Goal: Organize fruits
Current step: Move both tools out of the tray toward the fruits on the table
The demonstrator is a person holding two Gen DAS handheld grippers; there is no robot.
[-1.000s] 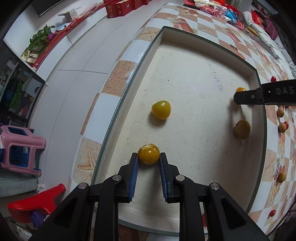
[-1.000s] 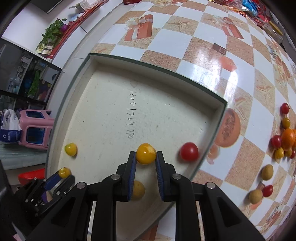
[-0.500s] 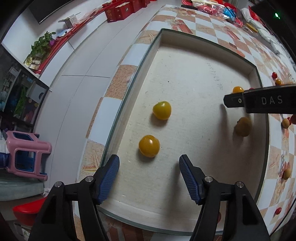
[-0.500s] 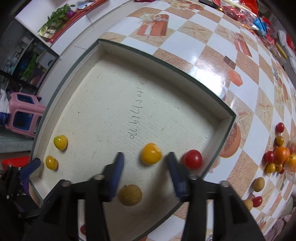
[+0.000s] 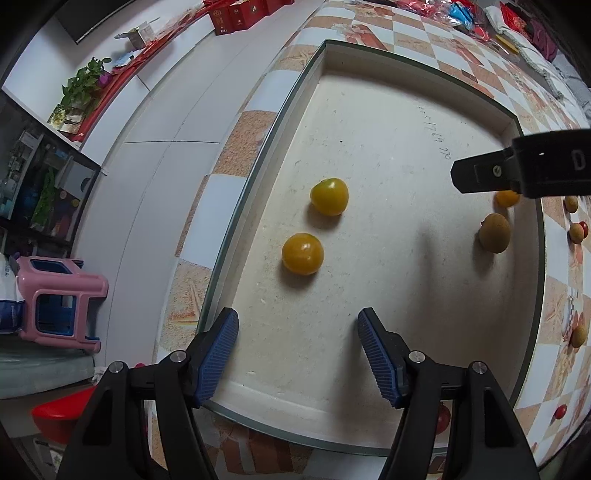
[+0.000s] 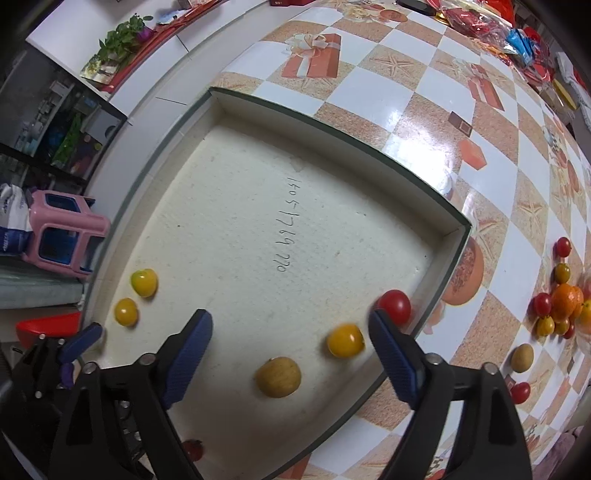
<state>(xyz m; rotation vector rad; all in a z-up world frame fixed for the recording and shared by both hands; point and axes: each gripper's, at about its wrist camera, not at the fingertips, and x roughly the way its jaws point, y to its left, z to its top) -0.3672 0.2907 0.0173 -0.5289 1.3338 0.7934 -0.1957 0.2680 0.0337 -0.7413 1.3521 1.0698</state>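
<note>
A lived-in home room is suggested. A table covered in a checkered, gift-box-printed oilcloth (image 6: 417, 92) is seen, with a pink plastic stool (image 5: 59, 299) on the floor at 9 o'clock. A potted plant (image 5: 83, 83) and red boxes (image 5: 240, 14) are set on a white ledge toward 11 o'clock, and snack packets (image 6: 476, 16) are piled at 1 o'clock.

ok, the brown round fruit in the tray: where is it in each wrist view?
Left wrist: brown fruit at the right, by the tray's right wall, below the right gripper's black finger.
Right wrist: brown fruit at lower centre, between the open right gripper's fingers, not touched.
Shared landmark: the handwritten digits on the tray floor.
</note>
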